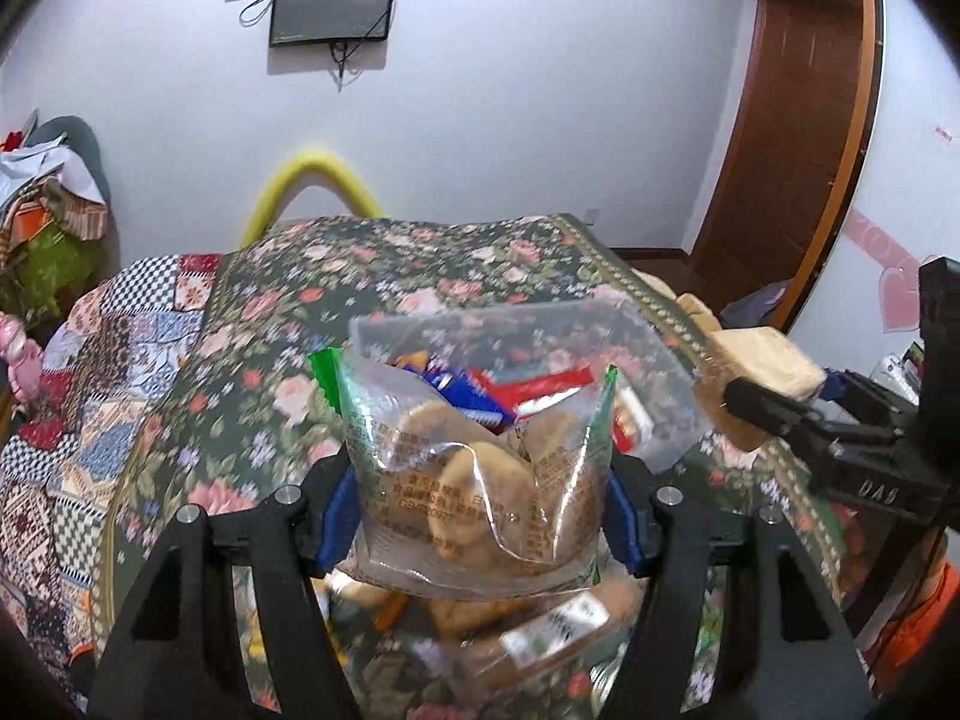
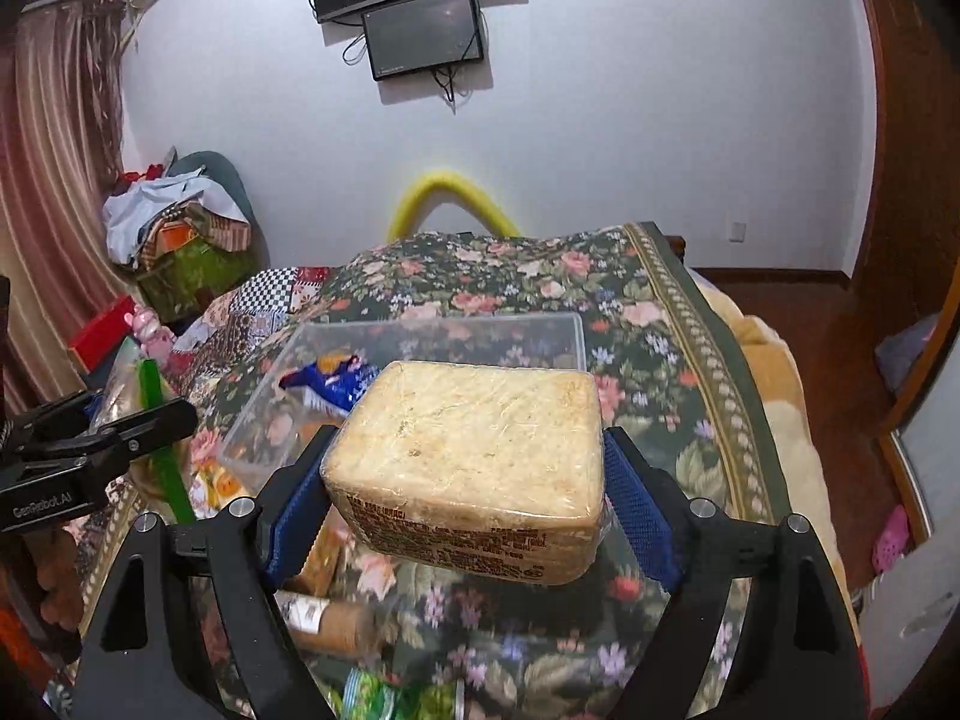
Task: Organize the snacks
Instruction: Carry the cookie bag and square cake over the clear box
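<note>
My left gripper is shut on a clear, green-edged bag of round pastries, held up off the bed. Behind it stands a clear plastic box holding blue and red packets. My right gripper is shut on a film-wrapped beige cake block, also lifted, in front of the same clear box, which shows a blue packet inside. The left gripper with its bag appears at the left of the right wrist view. The right gripper with the block appears at the right of the left wrist view.
Loose snack packets lie on the floral bedspread below both grippers, with a green packet nearest. A patchwork quilt lies to the left. A pile of clothes stands at the back left, and wooden floor lies to the right.
</note>
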